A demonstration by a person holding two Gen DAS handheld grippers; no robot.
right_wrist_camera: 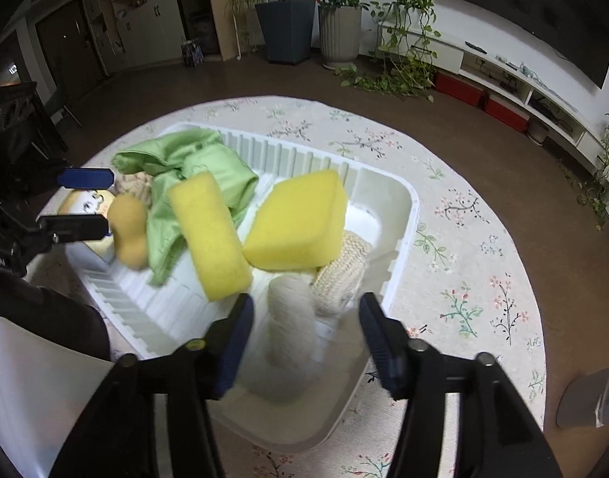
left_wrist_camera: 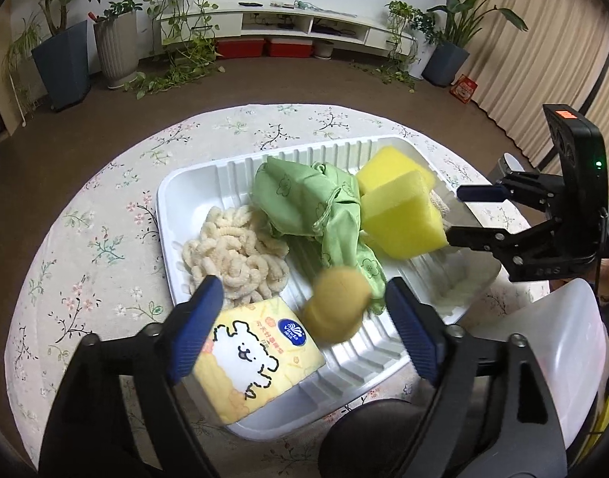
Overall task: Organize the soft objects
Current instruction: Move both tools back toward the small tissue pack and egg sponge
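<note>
Between the spread left claw (left_wrist_camera: 304,310), a tan sponge (left_wrist_camera: 336,304) lies diagonally; right claw (right_wrist_camera: 304,338) released.

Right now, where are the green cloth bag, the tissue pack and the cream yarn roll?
green cloth bag (left_wrist_camera: 304,203), left wrist view, on its crumpled middle.
tissue pack (left_wrist_camera: 256,358), left wrist view, on its printed top face.
cream yarn roll (right_wrist_camera: 290,318), right wrist view, on its blurred side.

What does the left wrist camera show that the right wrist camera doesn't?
Only the left wrist view shows the tissue pack's printed front, the curly cream mat and the red boxes under the shelf. Only the right wrist view clearly shows the cream yarn roll and the knitted piece. Both show the white tray, green cloth, two yellow sponges and the tan sponge.
</note>
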